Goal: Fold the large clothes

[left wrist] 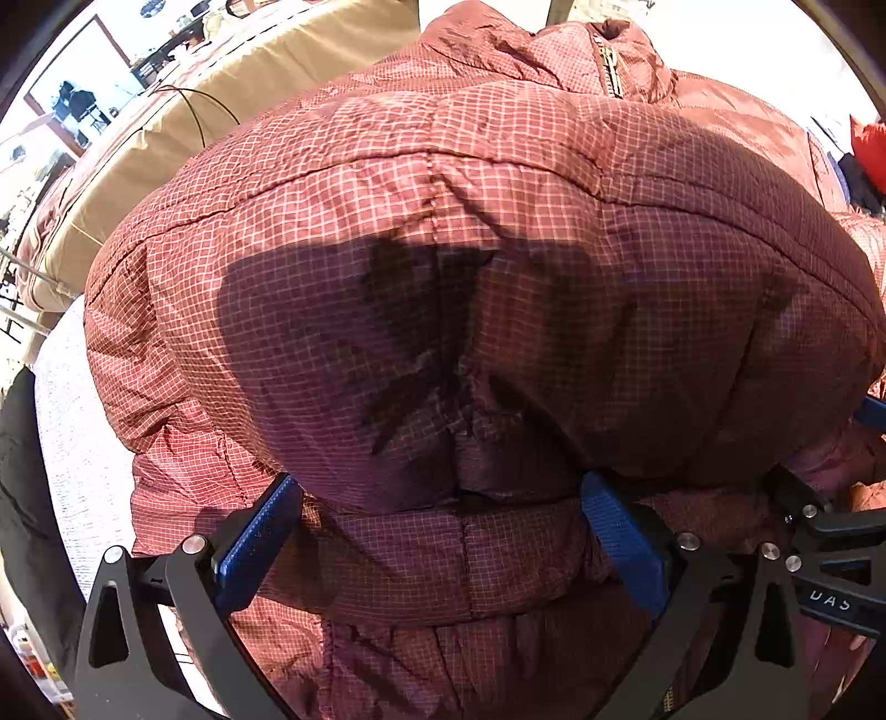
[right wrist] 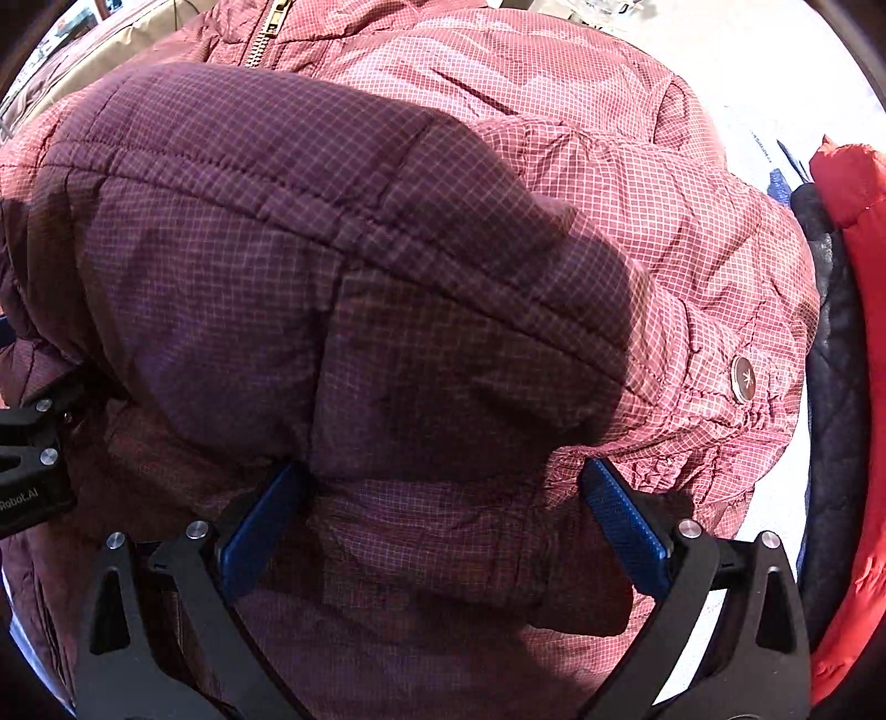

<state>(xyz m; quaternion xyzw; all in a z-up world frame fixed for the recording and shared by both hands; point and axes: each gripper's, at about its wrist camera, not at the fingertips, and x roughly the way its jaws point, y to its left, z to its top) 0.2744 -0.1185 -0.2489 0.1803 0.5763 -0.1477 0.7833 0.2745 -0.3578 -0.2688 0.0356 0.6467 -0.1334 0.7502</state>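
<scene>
1. My left gripper (left wrist: 443,531) stands spread wide, its blue pads (left wrist: 257,540) on either side of a puffy fold of the dark red, grid-patterned quilted jacket (left wrist: 443,221).
2. My right gripper (right wrist: 443,526) is likewise spread, with the same jacket's padded bulk bulging between its fingers.
3. Ahead of both tools the jacket's brass zipper (right wrist: 266,33) shows.
4. Off my right tool's right side lie a bright red garment (right wrist: 853,183) and a dark quilted one (right wrist: 830,343).
</scene>
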